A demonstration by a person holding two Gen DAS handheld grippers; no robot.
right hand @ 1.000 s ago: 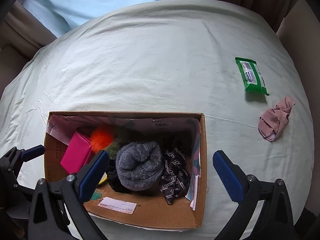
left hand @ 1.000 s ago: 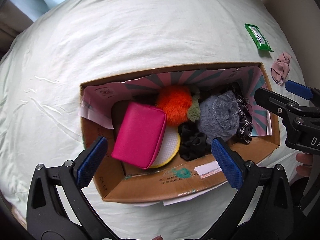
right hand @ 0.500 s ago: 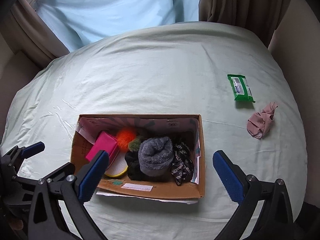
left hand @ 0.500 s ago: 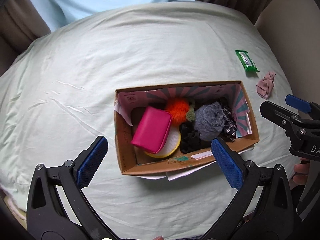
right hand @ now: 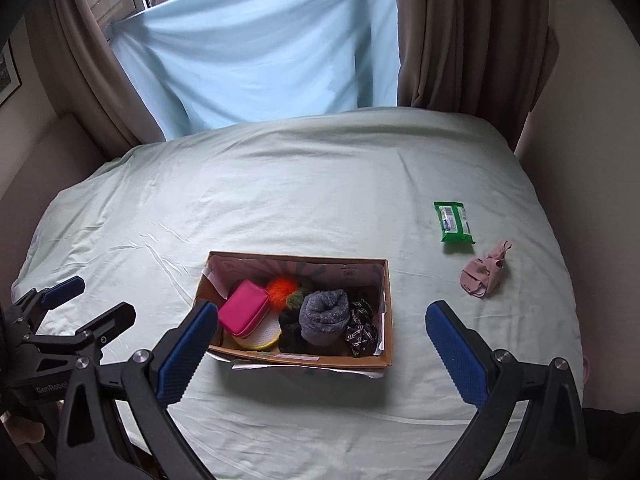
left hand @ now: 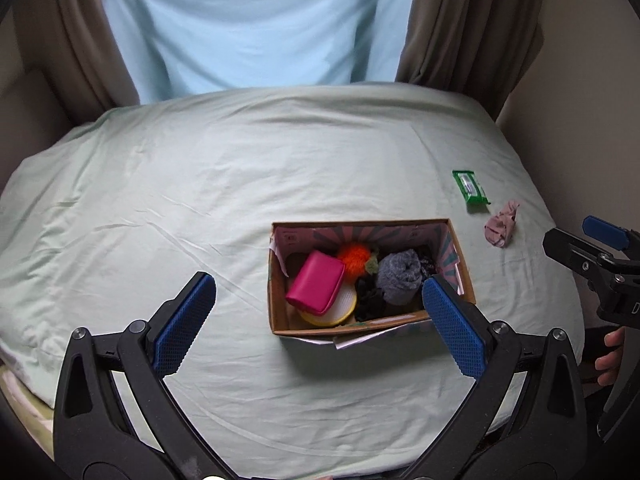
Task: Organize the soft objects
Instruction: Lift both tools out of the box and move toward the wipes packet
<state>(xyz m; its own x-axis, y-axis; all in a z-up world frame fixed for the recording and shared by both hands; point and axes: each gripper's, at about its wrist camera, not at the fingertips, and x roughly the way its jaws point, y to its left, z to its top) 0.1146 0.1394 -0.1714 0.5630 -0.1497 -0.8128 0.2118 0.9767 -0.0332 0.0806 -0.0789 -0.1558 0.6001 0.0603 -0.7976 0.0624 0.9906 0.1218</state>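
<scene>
Left hand-held gripper (left hand: pixel 318 314) agape above filled cardboard box (left hand: pixel 460 252).

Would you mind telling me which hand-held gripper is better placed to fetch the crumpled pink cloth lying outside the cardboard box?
Probably the right hand-held gripper: it is open and empty, and the crumpled pink cloth lies on the bed to the right of the cardboard box, on its side. The left hand-held gripper would need to cross over the box.

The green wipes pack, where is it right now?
In the right wrist view the green wipes pack lies flat on the bed sheet, beyond and right of the cardboard box, just beyond the crumpled pink cloth.
</scene>
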